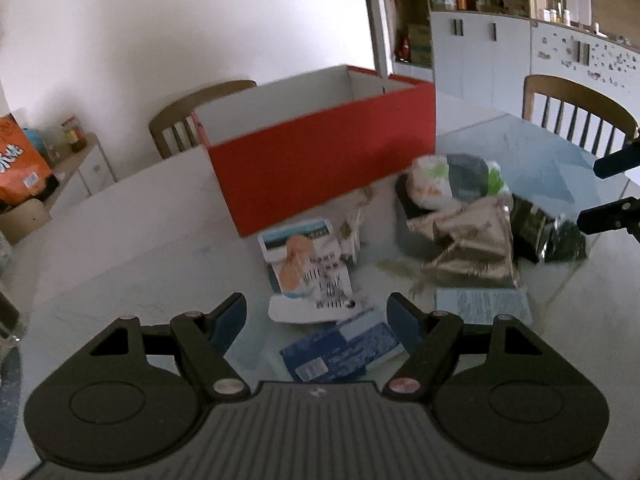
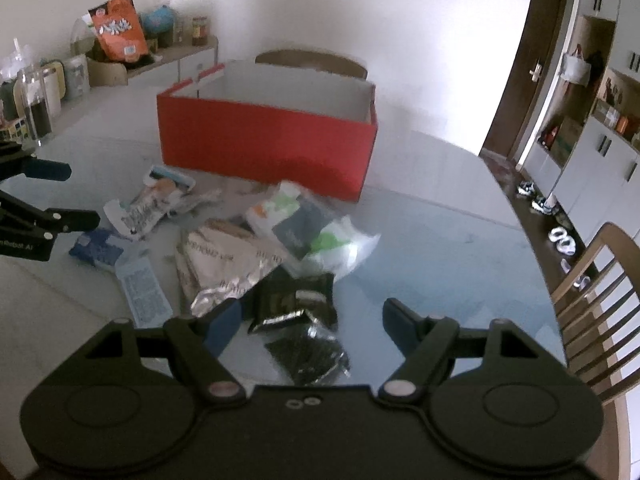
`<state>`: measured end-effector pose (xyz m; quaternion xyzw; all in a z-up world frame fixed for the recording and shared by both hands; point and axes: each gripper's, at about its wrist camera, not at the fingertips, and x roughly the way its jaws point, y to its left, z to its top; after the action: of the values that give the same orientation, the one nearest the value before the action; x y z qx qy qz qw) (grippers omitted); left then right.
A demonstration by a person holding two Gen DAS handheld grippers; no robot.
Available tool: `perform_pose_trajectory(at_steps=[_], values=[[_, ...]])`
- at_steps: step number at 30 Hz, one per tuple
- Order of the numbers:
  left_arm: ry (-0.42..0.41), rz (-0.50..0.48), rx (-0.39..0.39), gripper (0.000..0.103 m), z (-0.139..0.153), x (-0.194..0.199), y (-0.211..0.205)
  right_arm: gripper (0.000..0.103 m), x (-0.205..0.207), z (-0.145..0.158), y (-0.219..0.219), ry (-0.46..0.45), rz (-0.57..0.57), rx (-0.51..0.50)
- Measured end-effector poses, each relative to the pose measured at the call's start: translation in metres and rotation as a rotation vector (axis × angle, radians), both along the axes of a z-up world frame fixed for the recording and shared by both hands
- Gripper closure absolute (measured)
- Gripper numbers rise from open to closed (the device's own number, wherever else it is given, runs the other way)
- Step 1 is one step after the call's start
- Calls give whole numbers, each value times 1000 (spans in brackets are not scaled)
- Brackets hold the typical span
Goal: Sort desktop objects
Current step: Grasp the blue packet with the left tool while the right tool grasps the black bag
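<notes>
Red box both views; dark doorway right-only; each hand-held gripper apart.

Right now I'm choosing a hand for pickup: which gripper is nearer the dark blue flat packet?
Left. The left gripper hangs open right over the dark blue flat packet; the right gripper is off beside the black foil wrappers.

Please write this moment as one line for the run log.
left claw: open, above blue packet | right claw: open, above black wrapper | red box: nothing visible inside
</notes>
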<state>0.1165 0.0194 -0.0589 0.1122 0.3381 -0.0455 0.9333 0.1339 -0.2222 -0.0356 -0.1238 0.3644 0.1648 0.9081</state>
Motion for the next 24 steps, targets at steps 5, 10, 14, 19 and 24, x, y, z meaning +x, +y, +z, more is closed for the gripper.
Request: perform_pose_trajectory(at_steps=[5, 10, 14, 19, 24], values=[[29, -52, -10, 26, -21, 7, 7, 25, 1, -17, 4, 28, -3, -11], [38, -87, -71, 26, -32, 15, 19, 25, 5, -31, 7, 56, -2, -20], [67, -102, -156, 26, -35, 22, 28, 25, 8, -38, 10, 68, -2, -24], [92, -152, -203, 26, -37, 19, 33, 25, 10, -42, 12, 80, -1, -22], [104, -160, -199, 26, -42, 14, 30, 25, 15, -48, 12, 90, -14, -32]])
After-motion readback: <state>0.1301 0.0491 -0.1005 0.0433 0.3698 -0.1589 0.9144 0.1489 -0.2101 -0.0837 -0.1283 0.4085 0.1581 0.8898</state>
